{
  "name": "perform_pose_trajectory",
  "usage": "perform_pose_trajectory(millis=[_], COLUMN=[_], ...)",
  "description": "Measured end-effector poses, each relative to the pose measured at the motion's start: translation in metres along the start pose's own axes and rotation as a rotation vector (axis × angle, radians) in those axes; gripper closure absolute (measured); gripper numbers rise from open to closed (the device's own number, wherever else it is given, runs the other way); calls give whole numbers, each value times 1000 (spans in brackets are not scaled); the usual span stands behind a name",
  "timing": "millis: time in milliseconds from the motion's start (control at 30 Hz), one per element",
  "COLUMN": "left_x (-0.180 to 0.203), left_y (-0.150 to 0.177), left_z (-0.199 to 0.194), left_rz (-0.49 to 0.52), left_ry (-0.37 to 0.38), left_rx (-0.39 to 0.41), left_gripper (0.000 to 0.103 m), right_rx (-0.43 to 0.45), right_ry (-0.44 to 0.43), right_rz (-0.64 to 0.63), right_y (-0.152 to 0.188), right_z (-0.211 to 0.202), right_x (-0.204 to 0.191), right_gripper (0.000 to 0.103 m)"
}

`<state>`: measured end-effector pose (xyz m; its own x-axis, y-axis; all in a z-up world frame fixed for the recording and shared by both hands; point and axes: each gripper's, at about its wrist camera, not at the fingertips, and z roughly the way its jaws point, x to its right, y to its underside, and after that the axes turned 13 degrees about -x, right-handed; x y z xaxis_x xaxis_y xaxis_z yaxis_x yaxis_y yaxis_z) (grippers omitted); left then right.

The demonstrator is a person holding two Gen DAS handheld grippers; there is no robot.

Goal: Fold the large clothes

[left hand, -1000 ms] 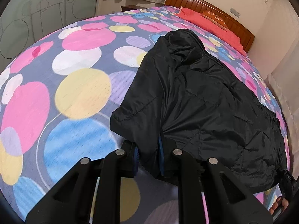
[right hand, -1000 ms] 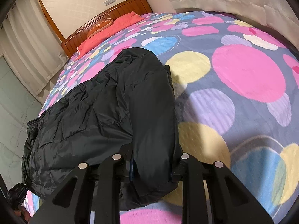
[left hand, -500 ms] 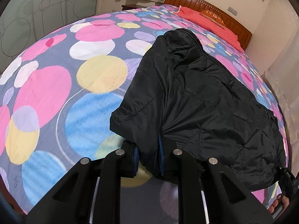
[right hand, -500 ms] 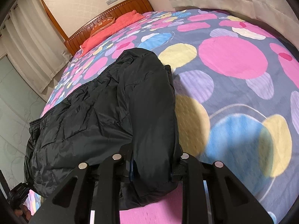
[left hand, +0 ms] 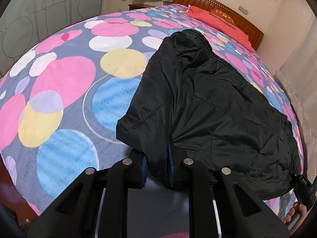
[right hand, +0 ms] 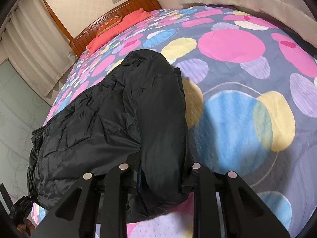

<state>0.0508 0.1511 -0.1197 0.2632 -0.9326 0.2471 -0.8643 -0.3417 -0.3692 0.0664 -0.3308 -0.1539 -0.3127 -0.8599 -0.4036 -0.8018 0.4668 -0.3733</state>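
Observation:
A large black quilted jacket lies along a bed with a spotted cover. My left gripper is shut on the jacket's near edge beside a folded-in sleeve. In the right wrist view the same jacket fills the left half, and my right gripper is shut on a thick bunch of its other near corner. Both held parts are lifted a little off the cover. Each gripper's other hand shows at a frame corner.
A wooden headboard and red pillows are at the far end of the bed. Curtains and a glass wardrobe door flank the bed. The bed's near edge runs just under the grippers.
Both grippers have drawn back toward the bed's near edge with the jacket in them; the spotted cover slides away beneath and more of it shows.

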Motion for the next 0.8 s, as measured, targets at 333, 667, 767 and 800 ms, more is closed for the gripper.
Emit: perform_pose_trajectory(millis=[333,667,767,800], left_x=[-3,-11,-17,-19], left_y=[3,4,5,6], left_z=[9,0,-3,-4], left_rz=[14,7,-6,-7], left_ry=[-22,-58,-50,-48], left_rx=[-8,-20,-28,-28], left_gripper=[80,41,39,38], right_rx=[5,-4,-6,-7], right_ry=[17,56,76,85], right_rz=[0,23,19,15], right_y=[4,10,15,17], right_z=[3,-8,-17,-19], right_x=[2,9,12,13], right_gripper=[72,48,43,43])
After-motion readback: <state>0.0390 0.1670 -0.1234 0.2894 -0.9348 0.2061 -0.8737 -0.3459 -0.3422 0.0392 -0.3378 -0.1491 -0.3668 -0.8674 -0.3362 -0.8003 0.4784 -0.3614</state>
